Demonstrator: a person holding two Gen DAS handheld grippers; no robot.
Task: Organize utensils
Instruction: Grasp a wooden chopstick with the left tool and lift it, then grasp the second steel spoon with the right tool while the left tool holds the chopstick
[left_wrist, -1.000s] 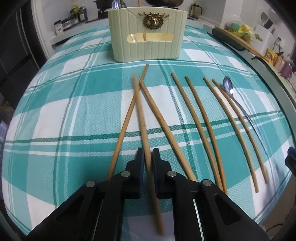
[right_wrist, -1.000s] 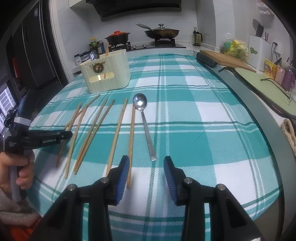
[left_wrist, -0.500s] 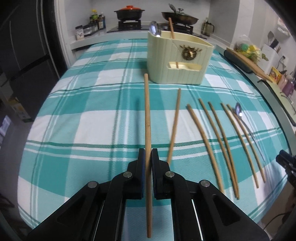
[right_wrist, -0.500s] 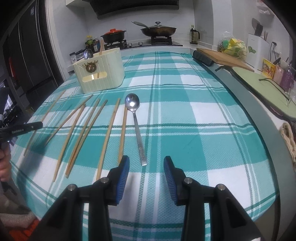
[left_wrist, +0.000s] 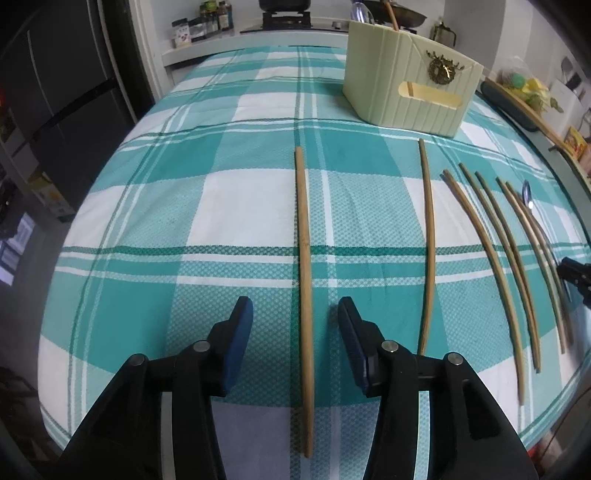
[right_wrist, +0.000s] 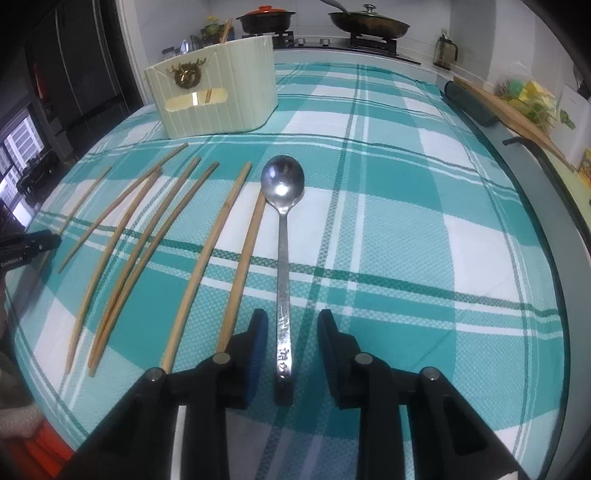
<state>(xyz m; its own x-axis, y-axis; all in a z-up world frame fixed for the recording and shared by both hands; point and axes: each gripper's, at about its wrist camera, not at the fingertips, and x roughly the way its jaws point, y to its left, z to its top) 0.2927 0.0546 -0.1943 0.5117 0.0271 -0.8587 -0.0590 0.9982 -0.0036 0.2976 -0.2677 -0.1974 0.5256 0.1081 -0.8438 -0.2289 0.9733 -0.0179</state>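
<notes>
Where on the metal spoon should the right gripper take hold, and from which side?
Grip the spoon low on its thin, straight handle, coming down from above with a finger on either long side. It lies flat on the tablecloth, bowl pointing away. The right gripper already straddles that end, its jaws closing, pads not yet touching.

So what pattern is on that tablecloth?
The tablecloth has a teal-and-white plaid check, clearest in the right wrist view.

The left gripper (left_wrist: 295, 314) sits at the bottom centre of its own view, pointing steeply downward, jaws opening and its pads touching nothing. The right gripper (right_wrist: 290, 326), bottom centre of its view and equally steep, has jaws closing, pads still apart.
</notes>
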